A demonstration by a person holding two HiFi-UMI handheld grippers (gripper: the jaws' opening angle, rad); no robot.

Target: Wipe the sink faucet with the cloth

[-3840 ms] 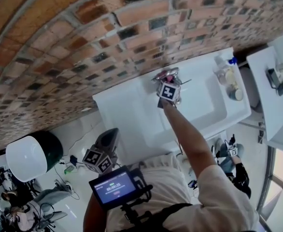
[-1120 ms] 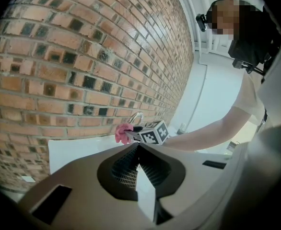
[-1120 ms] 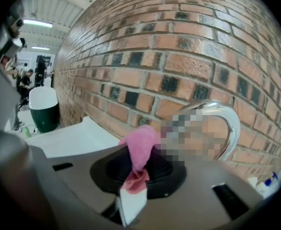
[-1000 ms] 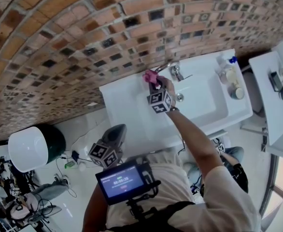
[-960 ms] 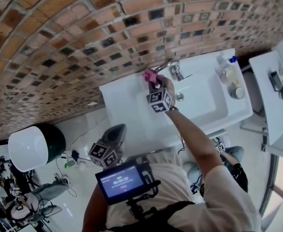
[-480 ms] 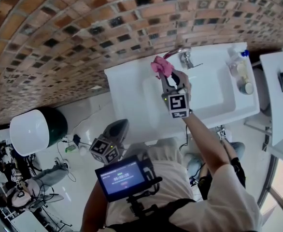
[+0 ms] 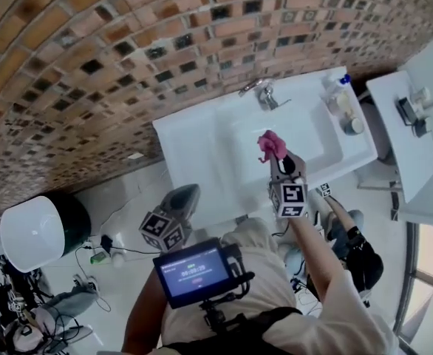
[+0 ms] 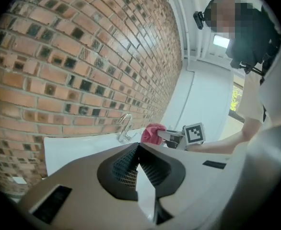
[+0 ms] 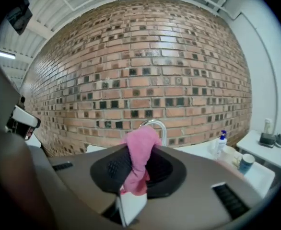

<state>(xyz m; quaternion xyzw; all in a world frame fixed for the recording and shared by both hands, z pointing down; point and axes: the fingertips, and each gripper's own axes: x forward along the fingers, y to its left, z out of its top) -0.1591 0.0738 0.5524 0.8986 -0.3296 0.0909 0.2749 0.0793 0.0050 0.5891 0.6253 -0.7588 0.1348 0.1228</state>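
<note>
The cloth (image 7: 271, 146) is a small pink rag, bunched and crumpled, sitting a little right of centre in the head view over the front part of the white sink (image 7: 194, 154). In the right gripper view it rises from between the jaws as a soft fold and droops over them in the middle of the frame (image 9: 139, 159).

The right gripper (image 7: 274, 156) is clamped on that cloth, its jaws pressed against the fabric with no gap showing (image 9: 133, 181). The cloth is held clear of the faucet (image 7: 259, 93), which stands at the back edge of the sink against the brick wall (image 7: 91, 43). The chrome arch shows just behind the pink fold in the right gripper view (image 9: 155, 127), and in the left gripper view the cloth (image 8: 153, 133) hangs to the right of the spout (image 8: 124, 127), not touching it.

The left gripper (image 7: 183, 196) hangs low in front of the sink at lower centre-left, jaws brought together on nothing (image 8: 139, 169).

At the sink's right end stand a pump bottle (image 7: 340, 87) with a blue top and a cup (image 7: 352, 124) (well away from the cloth). Nothing stands between the cloth and the faucet. A small screen (image 7: 196, 271) sits on the person's chest at the bottom of the frame.
</note>
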